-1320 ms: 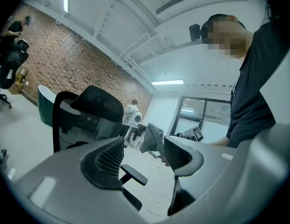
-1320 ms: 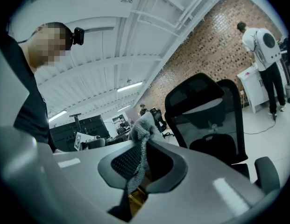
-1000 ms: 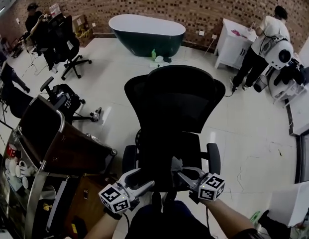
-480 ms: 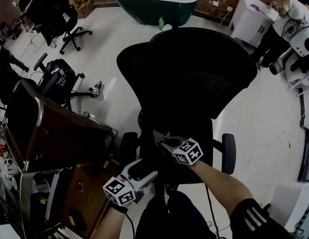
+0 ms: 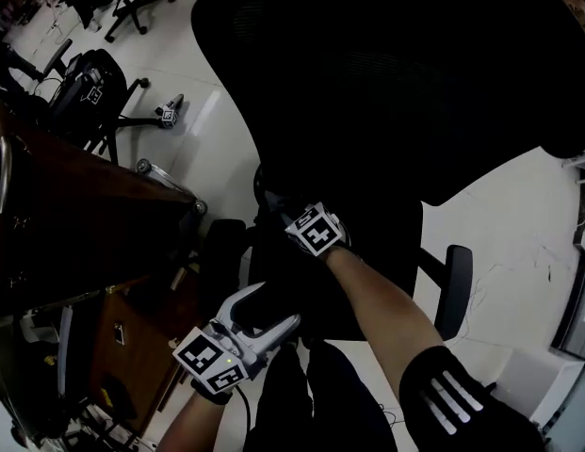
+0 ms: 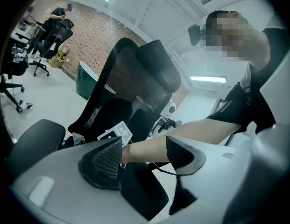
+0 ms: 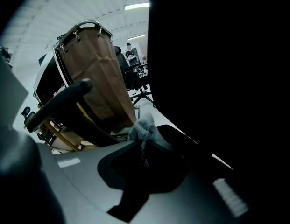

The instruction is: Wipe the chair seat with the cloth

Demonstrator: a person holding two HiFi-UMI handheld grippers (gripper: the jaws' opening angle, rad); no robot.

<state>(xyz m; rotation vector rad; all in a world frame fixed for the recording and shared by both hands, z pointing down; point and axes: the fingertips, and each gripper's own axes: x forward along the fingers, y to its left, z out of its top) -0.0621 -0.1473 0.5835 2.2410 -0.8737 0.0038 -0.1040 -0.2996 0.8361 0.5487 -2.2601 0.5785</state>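
Observation:
The black office chair fills the head view, its tall backrest (image 5: 405, 73) above the dark seat (image 5: 311, 290). My right gripper (image 5: 273, 205) reaches over the seat's back left part, close under the backrest. It is shut on a grey cloth (image 7: 142, 129) that bunches out past the jaw tips; the cloth hardly shows in the head view. My left gripper (image 5: 273, 307) hangs at the seat's front edge, open and holding nothing. Between its fingers (image 6: 105, 164) I see my right forearm (image 6: 191, 136) and the right gripper's marker cube (image 6: 114, 132).
A brown cart (image 5: 75, 224) stands close to the chair's left, next to the left armrest (image 5: 219, 252). The right armrest (image 5: 454, 290) juts over white floor tiles. Other office chairs (image 5: 85, 83) stand at the far left. A green bathtub (image 6: 84, 80) sits by the brick wall.
The head view has tipped down and closer to the chair. My right gripper moved forward and left over the seat with the cloth. The left gripper stayed near the front edge.

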